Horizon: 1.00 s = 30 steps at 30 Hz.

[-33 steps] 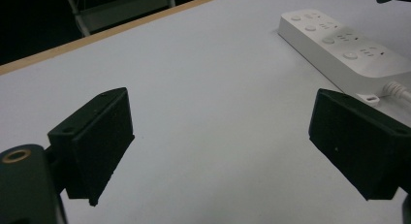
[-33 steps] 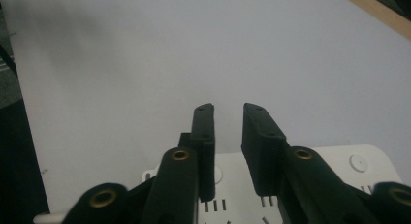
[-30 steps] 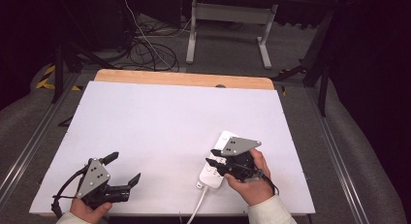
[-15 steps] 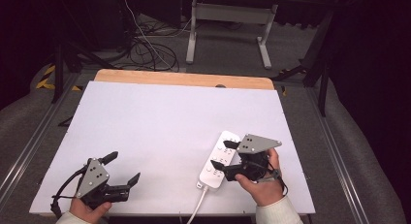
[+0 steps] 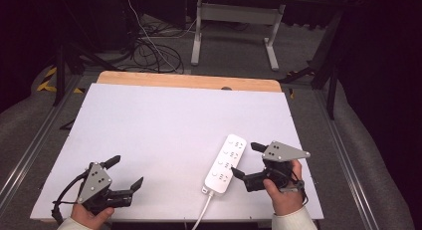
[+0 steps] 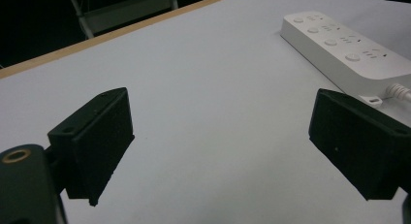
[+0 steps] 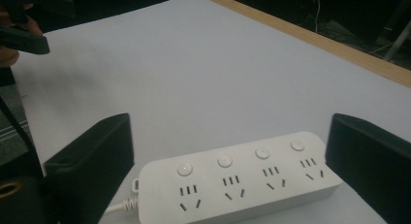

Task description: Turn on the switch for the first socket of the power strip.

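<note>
Beside the white four-socket plastic power strip (image 5: 227, 164), the open right gripper (image 5: 246, 161) is backing away, having released it; the left gripper (image 5: 127, 172) is idling open.

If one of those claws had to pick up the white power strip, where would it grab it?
Probably across the power strip's narrow width, near its middle, coming down from above. It lies flat on the table, so only the two long side walls offer parallel faces. The open right gripper sits beside it; turned to straddle it, its fingers should fit. Avoid the cord end.
</note>
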{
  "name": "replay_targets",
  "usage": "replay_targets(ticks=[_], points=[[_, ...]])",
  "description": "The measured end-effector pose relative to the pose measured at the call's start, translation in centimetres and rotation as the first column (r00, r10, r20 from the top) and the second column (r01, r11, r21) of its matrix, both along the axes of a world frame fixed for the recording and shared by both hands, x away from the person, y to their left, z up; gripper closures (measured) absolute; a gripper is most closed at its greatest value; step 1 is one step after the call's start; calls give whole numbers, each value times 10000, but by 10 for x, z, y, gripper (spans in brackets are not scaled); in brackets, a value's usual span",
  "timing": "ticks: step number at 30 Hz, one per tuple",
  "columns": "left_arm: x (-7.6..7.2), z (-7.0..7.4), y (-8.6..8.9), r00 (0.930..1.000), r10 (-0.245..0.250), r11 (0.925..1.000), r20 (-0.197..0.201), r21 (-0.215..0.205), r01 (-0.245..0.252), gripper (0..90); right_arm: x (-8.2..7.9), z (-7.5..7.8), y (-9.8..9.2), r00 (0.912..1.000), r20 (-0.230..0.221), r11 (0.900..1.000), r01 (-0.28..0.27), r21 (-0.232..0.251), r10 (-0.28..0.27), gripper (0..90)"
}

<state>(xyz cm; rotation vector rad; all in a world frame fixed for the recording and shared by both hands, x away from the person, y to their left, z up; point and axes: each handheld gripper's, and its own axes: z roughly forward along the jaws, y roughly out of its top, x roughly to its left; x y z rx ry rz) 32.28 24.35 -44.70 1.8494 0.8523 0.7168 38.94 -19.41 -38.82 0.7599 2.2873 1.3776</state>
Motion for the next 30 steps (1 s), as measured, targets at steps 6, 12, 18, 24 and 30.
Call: replay_targets(ticks=[6,12,18,24,30], points=[[-1,1,0,10000,31,10000,94,8,-31,92,-3,-10,-13,10000,-21,9999,-73,-118,73,39],[-3,3,1,9999,-50,10000,108,10,50,81,-2,-25,-27,9995,-287,9998,142,160,-137,39],[-3,4,2,9998,-200,9995,70,240,198,59,-2,-37,-42,9981,-368,9974,508,513,-489,39],[-4,4,2,9995,-331,9991,-18,267,331,44,-2,-49,-50,9978,-397,9971,547,530,-526,39],[-4,2,3,9995,-285,9990,-138,352,289,38,-3,-60,-56,9978,-427,9985,517,193,-509,39]])
